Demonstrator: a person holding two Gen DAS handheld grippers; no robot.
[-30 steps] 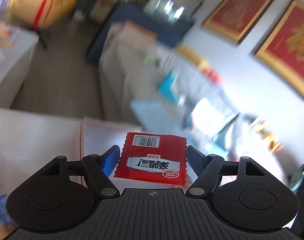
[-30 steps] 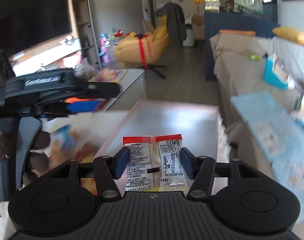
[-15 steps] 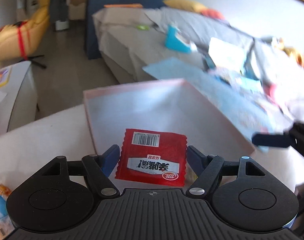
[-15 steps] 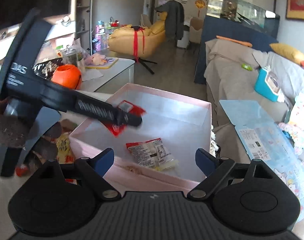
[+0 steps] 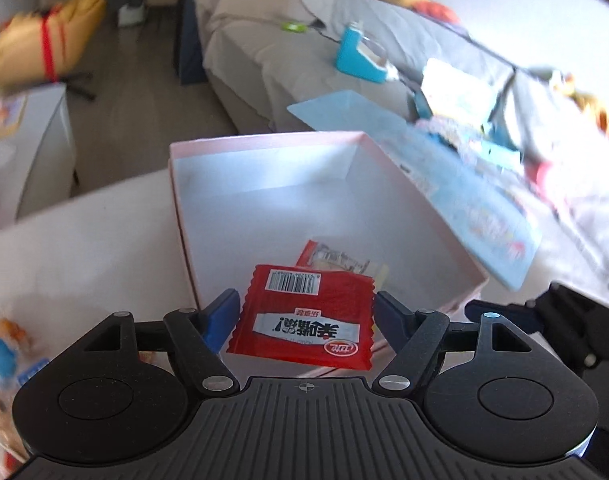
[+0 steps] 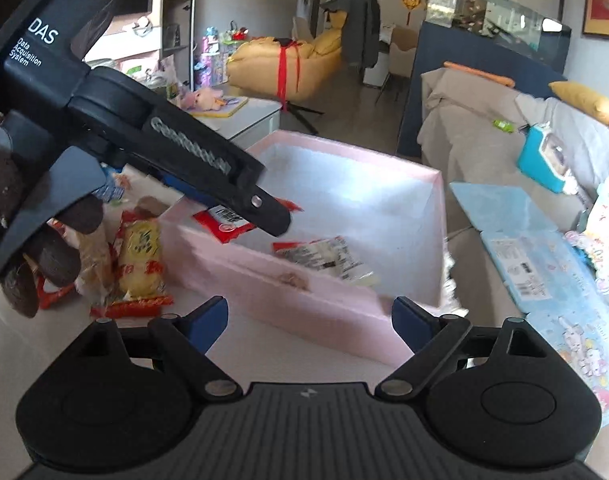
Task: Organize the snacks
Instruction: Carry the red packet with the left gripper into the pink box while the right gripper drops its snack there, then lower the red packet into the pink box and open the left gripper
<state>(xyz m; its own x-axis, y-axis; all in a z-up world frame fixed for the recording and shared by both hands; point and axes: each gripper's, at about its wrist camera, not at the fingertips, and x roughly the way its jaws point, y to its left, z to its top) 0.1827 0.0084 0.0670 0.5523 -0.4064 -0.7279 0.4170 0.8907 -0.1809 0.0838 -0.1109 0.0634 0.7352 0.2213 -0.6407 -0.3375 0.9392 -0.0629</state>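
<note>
— Over the box, what's changed?
— The right gripper has let its packet drop; it now lies on the box floor, and the jaws stand wide and empty, back outside the near wall.
— And the left gripper?
— Clamped on the red packet, now moved in above the box. One snack is stowed; I'd judge this one goes next.

Two hand-held grippers: the left hand-held gripper and the right hand-held gripper. One pink box. Two packets at the box: one red packet, one clear-backed packet. Several more snacks on the worktop, too jumbled to count.
</note>
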